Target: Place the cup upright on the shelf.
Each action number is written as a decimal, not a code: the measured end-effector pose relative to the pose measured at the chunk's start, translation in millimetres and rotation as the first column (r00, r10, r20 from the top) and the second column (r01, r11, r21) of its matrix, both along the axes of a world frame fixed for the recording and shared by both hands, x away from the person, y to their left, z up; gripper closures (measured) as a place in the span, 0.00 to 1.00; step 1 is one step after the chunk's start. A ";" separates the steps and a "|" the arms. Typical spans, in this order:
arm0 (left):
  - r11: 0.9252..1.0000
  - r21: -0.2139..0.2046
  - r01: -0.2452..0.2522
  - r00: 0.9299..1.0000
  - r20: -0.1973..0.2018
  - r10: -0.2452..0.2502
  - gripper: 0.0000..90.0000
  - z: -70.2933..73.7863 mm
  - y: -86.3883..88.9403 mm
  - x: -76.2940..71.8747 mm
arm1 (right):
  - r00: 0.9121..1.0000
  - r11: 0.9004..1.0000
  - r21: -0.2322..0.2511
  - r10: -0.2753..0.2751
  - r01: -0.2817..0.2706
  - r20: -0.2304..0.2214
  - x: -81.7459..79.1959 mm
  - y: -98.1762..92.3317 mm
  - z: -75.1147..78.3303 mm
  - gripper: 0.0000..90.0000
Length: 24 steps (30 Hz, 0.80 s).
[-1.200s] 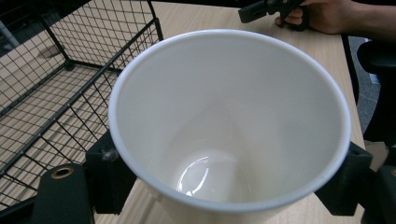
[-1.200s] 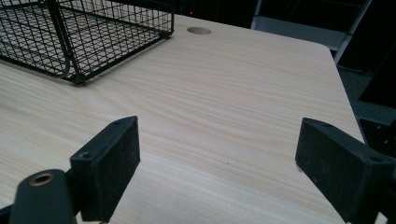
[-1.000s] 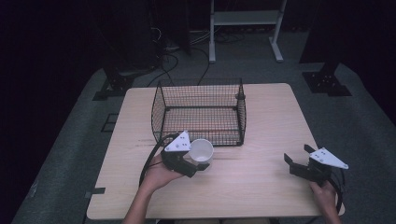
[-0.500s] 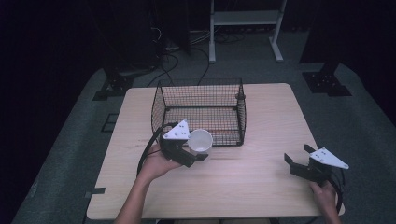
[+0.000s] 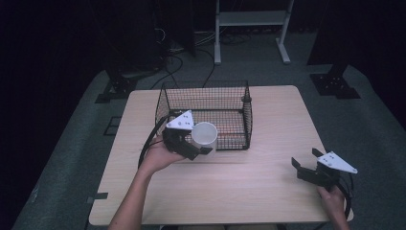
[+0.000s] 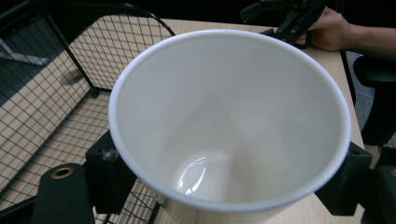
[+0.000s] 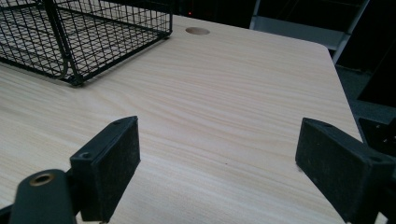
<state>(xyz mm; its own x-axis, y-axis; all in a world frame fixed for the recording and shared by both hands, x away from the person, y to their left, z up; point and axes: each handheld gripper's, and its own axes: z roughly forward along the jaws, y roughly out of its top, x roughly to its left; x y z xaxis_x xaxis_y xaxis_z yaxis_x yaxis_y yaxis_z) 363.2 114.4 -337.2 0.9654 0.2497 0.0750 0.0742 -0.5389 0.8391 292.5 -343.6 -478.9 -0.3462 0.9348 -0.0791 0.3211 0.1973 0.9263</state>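
**Cup is gripped and hanging at the basket's front wall, drop-off still to do**

So I'm looking at the high view and the pickup part is looking done to me: the left gripper is clamping the white round ceramic cup, one jaw on each side of its wall, mouth facing up. It's sitting right against the front edge of the black wire mesh basket, near the left corner, and I'm judging it's off the pale wooden counter rather than resting on it, though that's hard to call for sure.

What I'm figuring is left: carrying it over the wire wall, lowering it inside, letting go. The basket is looking empty so far.

In the left gripper view the cup is tucked between the two black jaws, empty inside, with mesh off to the left.

The right gripper is idling well apart near the right counter edge, jaws spread wide with nothing between them.
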 end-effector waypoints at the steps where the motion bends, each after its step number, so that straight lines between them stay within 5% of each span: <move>1: 1.000 0.000 0.003 1.000 -0.001 -0.003 0.23 2.6 -0.4 2.2 | 1.000 1.000 0.000 0.000 0.000 0.001 0.0 -0.1 0.0 0.14; 24: 1.000 0.024 -0.007 1.000 -0.018 0.007 0.23 28.2 -2.3 52.8 | 1.000 1.000 0.002 -0.002 0.002 -0.001 0.1 -0.1 0.0 0.15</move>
<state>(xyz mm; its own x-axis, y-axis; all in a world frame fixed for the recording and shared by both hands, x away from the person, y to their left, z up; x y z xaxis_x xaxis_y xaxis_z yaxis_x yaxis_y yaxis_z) 416.0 112.1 -309.0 0.9649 0.2548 0.0635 0.0931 -0.5582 0.8245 292.6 -343.7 -478.9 -0.3449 0.9355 -0.0772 0.3221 0.1952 0.9264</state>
